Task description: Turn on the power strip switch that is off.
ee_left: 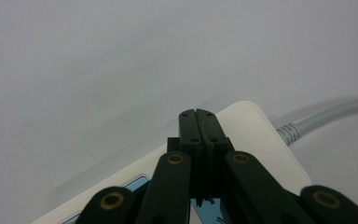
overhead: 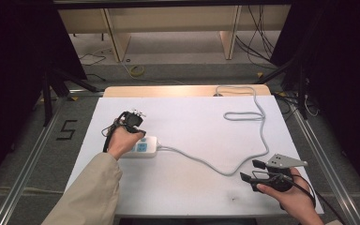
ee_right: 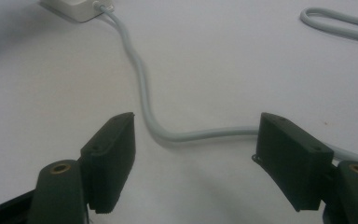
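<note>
- Nearest to me in the high view is my right gripper (overhead: 249, 170), held low at the table's near right corner, its grey three-cornered plate on top and its black cable trailing back past my hand.
- In the right gripper view, I see its two black jaws standing wide apart with nothing between the pads; they hang just over the white table cover (ee_right: 223, 65).
- Between and beyond those jaws runs the grey cord (ee_right: 140, 88), which curves across the cover and leads up to the white power strip (ee_right: 72, 8) at the top left of that view.
- My left gripper (overhead: 132, 117) sits over the left end of the power strip (overhead: 143, 146), which lies flat on the left half of the table (overhead: 192, 187); my hand and beige sleeve cover part of it.
- In the left gripper view, I see the left gripper's jaws pressed together, tip against tip, holding nothing; they point down over the strip's white casing (ee_left: 261, 140), close above a blue patch on its face.
- I cannot tell whether the closed tips touch the strip.
- The cord (overhead: 206, 161) leaves the strip's right end, snakes toward the right gripper, then loops back up to the far edge of the table.
</note>
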